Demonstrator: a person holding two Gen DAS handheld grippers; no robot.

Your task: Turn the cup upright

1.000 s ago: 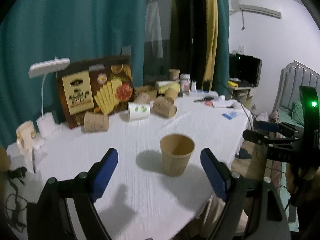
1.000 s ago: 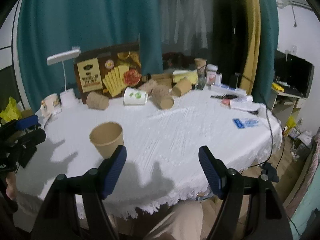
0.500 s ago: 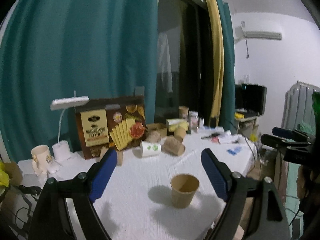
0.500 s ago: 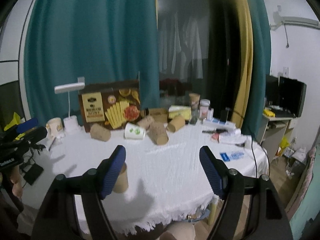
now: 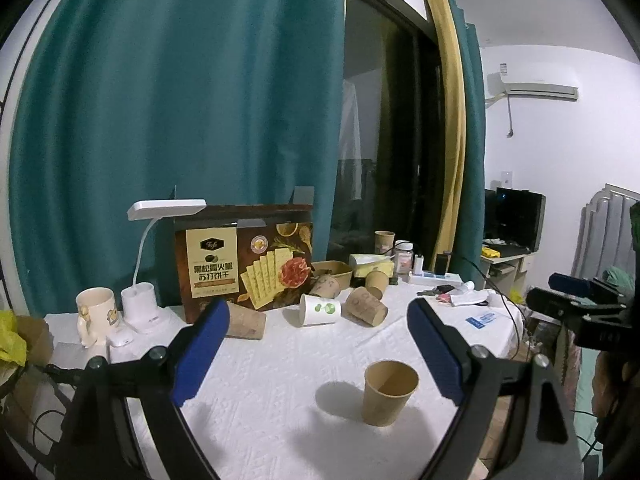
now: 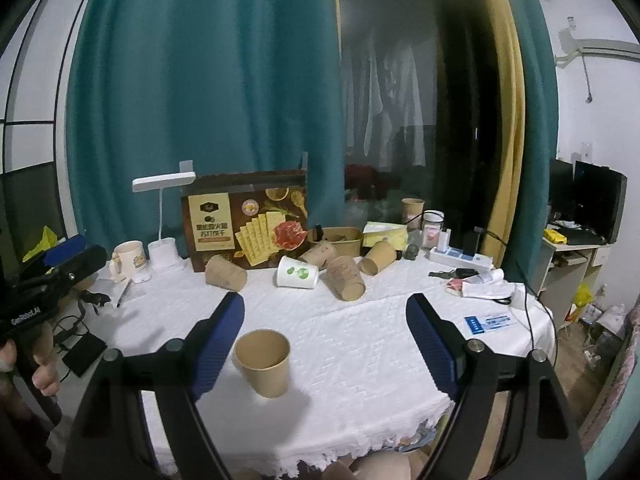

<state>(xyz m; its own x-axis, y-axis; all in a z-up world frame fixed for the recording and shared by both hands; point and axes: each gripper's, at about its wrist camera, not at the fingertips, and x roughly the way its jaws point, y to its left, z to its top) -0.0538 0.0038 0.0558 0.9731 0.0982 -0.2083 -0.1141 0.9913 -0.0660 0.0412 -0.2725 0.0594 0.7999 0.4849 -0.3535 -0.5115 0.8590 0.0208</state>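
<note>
Kraft cup (image 6: pixel 262 362) standing upright nr table (image 6: pixel 360 344) front edge; both grippers (image 5: pixel 316 356) (image 6: pixel 326 346) just been opening, empty; keep backing off w/o nudging it.

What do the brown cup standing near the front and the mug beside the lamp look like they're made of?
The brown cup looks like matte kraft paper: thin rolled rim, dull tan wall, no shine. The mug looks like glazed ceramic: thick cream wall, moulded handle, printed picture, though the glaze is hard to confirm at this distance.
</note>
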